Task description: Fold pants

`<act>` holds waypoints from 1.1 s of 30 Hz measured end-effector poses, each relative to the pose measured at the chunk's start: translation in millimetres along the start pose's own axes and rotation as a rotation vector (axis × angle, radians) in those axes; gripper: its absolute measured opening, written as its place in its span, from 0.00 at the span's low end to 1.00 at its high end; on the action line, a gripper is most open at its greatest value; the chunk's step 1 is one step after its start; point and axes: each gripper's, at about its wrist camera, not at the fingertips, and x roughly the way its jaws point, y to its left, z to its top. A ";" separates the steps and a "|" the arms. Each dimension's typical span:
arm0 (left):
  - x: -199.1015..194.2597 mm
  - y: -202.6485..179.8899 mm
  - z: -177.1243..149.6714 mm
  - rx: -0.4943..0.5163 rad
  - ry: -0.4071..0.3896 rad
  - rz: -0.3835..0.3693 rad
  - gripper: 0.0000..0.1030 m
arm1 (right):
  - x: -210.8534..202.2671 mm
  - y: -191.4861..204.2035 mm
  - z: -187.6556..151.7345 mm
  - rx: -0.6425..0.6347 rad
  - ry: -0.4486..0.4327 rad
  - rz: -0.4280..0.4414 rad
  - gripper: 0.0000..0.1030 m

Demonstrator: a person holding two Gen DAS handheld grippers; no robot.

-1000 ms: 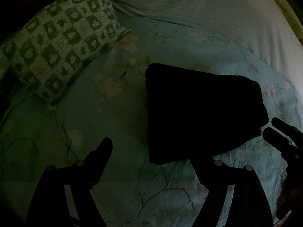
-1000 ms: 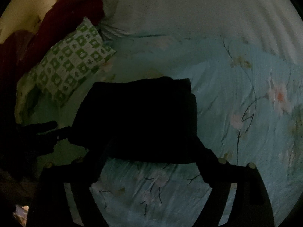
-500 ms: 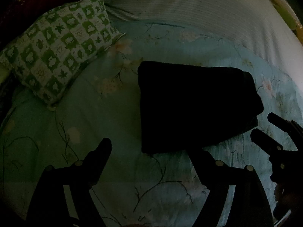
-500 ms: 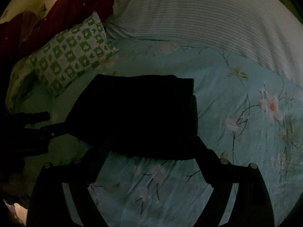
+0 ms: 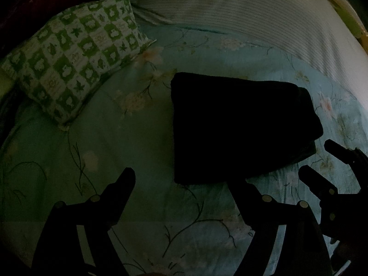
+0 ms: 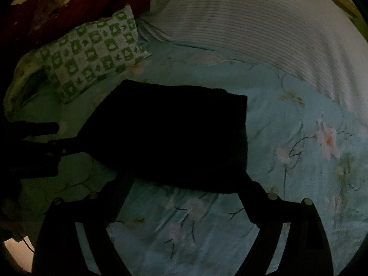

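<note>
Black folded pants (image 6: 170, 135) just beyond spread fingers (image 6: 250, 191).

- The pants (image 5: 239, 128) are seen as plain black.
- The bedsheet (image 5: 115, 138) is done in pale teal with pinkish flowers and dark stems.
- The pillow (image 5: 76, 53) is checked green and white, leaf shapes printed in.
- The blanket (image 6: 264, 36) is striped whitish-grey.

Bare sheet (image 5: 110, 142) is lying open left of the pants (image 5: 239, 128), up to the checked pillow (image 5: 76, 53) blocking the far left corner. Right of the pants (image 6: 174, 138), the sheet (image 6: 299, 119) is running free toward the striped blanket (image 6: 264, 30) bounding the far side. Red cloth (image 6: 76, 7) is crowding behind the pillow (image 6: 96, 50).
</note>
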 end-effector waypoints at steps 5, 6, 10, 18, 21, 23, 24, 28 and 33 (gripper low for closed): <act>1.3 -0.3 0.2 0.008 -0.010 0.002 0.80 | 1.8 0.3 0.1 0.003 -0.004 0.000 0.84; 1.1 -0.2 0.6 0.011 -0.014 0.003 0.80 | 2.2 0.3 0.4 0.005 -0.006 0.001 0.84; 0.8 -1.7 0.7 0.019 -0.023 0.008 0.80 | 3.3 -1.4 0.9 0.009 -0.015 0.009 0.84; 3.6 -3.3 3.5 0.023 -0.020 0.008 0.80 | 6.2 -1.7 1.0 0.011 -0.020 0.009 0.84; 4.1 -4.3 3.7 0.028 -0.022 0.009 0.80 | 6.3 -1.1 1.3 0.013 -0.022 0.008 0.84; 4.1 -5.0 3.4 0.028 -0.023 0.009 0.80 | 6.2 -1.5 1.5 0.010 -0.027 0.008 0.84; 4.3 -5.1 3.4 0.029 -0.024 0.010 0.80 | 6.3 -1.2 1.4 0.010 -0.029 0.008 0.84; 4.2 -5.1 3.6 0.031 -0.030 0.012 0.80 | 5.6 0.0 0.5 0.012 -0.035 0.003 0.84; 3.2 -6.5 3.2 0.036 -0.035 0.014 0.80 | 4.5 1.4 0.4 0.012 -0.039 0.003 0.84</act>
